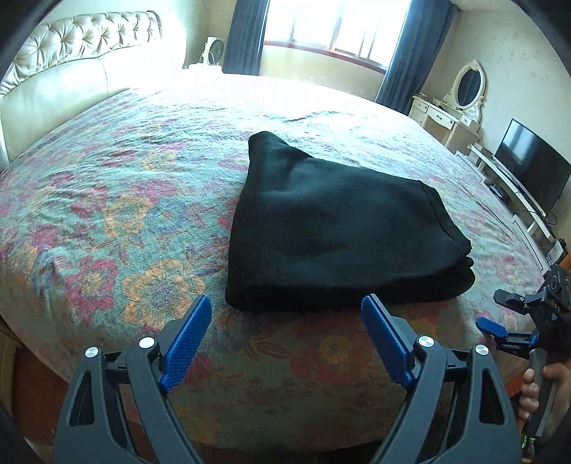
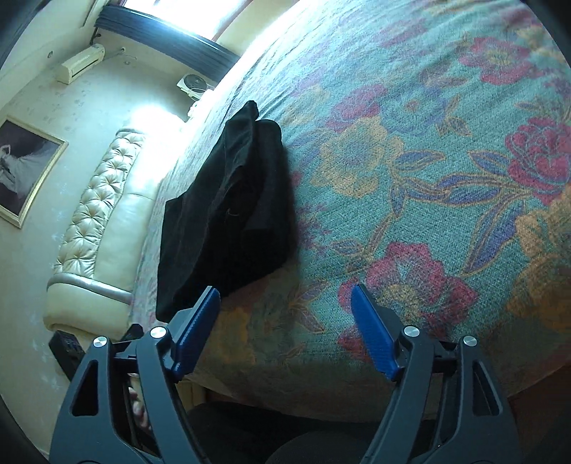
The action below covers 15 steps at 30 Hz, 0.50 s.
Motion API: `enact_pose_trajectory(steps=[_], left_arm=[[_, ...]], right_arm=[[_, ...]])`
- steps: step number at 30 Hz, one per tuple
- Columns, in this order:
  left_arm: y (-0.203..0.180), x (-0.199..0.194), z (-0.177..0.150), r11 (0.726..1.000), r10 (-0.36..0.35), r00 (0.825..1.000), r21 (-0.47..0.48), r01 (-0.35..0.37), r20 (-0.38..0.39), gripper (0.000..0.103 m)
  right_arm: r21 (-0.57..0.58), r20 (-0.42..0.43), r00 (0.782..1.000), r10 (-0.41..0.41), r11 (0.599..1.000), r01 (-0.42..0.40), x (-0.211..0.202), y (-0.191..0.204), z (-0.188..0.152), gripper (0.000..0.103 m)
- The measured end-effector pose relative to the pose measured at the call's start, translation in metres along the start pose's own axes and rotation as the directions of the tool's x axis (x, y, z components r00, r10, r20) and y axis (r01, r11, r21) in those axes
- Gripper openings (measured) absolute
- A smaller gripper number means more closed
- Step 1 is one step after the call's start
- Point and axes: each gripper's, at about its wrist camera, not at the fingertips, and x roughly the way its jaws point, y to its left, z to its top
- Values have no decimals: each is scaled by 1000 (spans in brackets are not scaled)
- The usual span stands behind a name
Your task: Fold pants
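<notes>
The black pants (image 1: 332,228) lie folded into a compact, layered bundle on the bed (image 1: 107,200), near its front edge, with stacked fold edges showing on the bundle's right side. In the right wrist view the same pants (image 2: 228,214) sit left of the tool, one corner flopped up at the far end. The bed is covered by a floral bedspread (image 2: 428,160) in teal, red and orange, lightly wrinkled around the bundle.

The left tool (image 1: 285,314) hovers just short of the near edge of the pants, its blue-padded fingers (image 1: 189,339) spread wide and gripping nothing. The right tool (image 2: 285,303) is likewise released, its fingers (image 2: 374,335) held apart above bare bedspread just beside the bundle. From the left wrist view the right tool (image 1: 499,314) shows at the bed's right edge, with the person's hand (image 1: 535,389) around its handle.

Behind the bed stands a cream tufted headboard (image 1: 78,60). A bright window (image 1: 335,25) with dark blue curtains (image 1: 246,35) fills the far wall, with a small fan (image 1: 213,50) below it to the left. To the right are a cream vanity (image 1: 446,117) with an oval mirror (image 1: 469,84), then a flat-screen television (image 1: 531,167) on a low white stand (image 1: 514,192). The right wrist view adds a wall-mounted air conditioner (image 2: 80,64) and a framed picture (image 2: 25,167) on the wall.
</notes>
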Motion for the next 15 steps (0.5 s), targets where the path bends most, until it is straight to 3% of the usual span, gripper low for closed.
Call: enact_pose_trajectory(steps=[3, 6, 11, 15], left_arm=[[-7, -6, 0, 1000, 20, 1000, 22, -21, 22, 85], [-11, -14, 0, 999, 33, 998, 30, -34, 47, 85], [-16, -20, 2, 998, 49, 997, 27, -50, 65, 85], [-21, -22, 0, 995, 75, 993, 66, -81, 87, 85]], right_arm=[[-113, 51, 991, -127, 985, 132, -3, 29, -11, 83], [-207, 104, 975, -196, 955, 214, -4, 56, -23, 89], [-334, 154, 957, -248, 898, 286, 7, 97, -39, 89], [-396, 155, 956, -250, 871, 292, 17, 116, -48, 89]])
